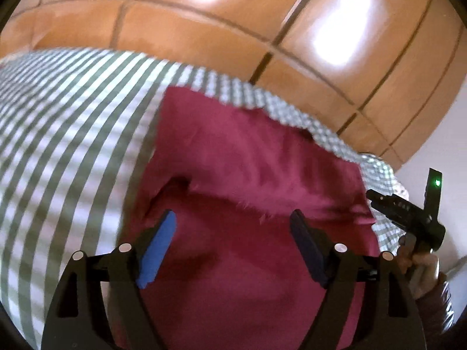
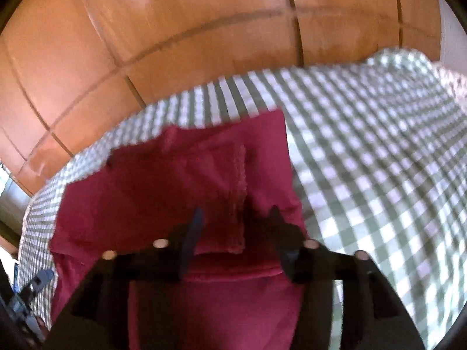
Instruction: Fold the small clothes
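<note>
A dark red garment (image 1: 248, 175) lies spread on a green-and-white checked cloth (image 1: 64, 122). My left gripper (image 1: 233, 221) hovers over its near part with the jaws wide apart and nothing between them. In the right wrist view the same red garment (image 2: 163, 192) shows a folded layer with a stitched edge. My right gripper (image 2: 236, 218) is open above it, the fingers apart and empty. The right gripper's body also shows at the right edge of the left wrist view (image 1: 408, 213), held by a hand.
The checked cloth (image 2: 364, 151) covers the work surface and ends in an edge beyond the garment. Past it is an orange tiled floor (image 1: 204, 29), also in the right wrist view (image 2: 146, 29). A white wall (image 1: 443, 145) stands at the right.
</note>
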Motion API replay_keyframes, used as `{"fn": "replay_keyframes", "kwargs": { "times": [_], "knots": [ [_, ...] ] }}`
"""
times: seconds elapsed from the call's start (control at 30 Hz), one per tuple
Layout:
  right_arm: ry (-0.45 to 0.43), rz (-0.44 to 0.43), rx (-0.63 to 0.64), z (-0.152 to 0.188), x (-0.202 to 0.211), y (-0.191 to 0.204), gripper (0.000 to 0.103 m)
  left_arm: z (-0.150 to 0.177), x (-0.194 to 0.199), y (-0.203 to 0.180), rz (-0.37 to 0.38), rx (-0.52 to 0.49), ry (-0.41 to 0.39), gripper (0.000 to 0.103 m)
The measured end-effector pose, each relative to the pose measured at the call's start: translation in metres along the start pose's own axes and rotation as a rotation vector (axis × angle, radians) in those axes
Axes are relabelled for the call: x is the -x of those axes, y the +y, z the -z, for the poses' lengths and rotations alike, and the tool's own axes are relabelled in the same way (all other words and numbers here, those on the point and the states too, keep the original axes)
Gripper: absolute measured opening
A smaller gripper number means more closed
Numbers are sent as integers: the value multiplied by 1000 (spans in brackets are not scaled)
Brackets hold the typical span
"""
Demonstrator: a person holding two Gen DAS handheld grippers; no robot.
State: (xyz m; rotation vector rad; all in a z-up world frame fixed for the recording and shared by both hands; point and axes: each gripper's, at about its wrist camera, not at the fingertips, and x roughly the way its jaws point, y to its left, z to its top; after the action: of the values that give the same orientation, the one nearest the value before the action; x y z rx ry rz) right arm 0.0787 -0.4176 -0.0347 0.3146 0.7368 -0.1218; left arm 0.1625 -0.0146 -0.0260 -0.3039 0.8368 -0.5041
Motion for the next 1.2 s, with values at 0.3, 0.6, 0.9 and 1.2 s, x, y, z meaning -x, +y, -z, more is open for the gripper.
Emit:
{"fn": "replay_keyframes", "kwargs": {
  "times": [0.3,0.6,0.9,1.2],
  "knots": [
    [61,-5,150,-9,-36,52,53,-25,-56,3,-99,5,106,79],
    [9,49,194,18,-69,49,56,-55,-22,42,-26,144,-34,83],
    [-5,45,197,17,-64,50,58,-101,-84,92,-53,349,79,42],
    [-8,62,215,20,-67,55,60,-88,-98,65,-356,114,10,52]
  ]
}}
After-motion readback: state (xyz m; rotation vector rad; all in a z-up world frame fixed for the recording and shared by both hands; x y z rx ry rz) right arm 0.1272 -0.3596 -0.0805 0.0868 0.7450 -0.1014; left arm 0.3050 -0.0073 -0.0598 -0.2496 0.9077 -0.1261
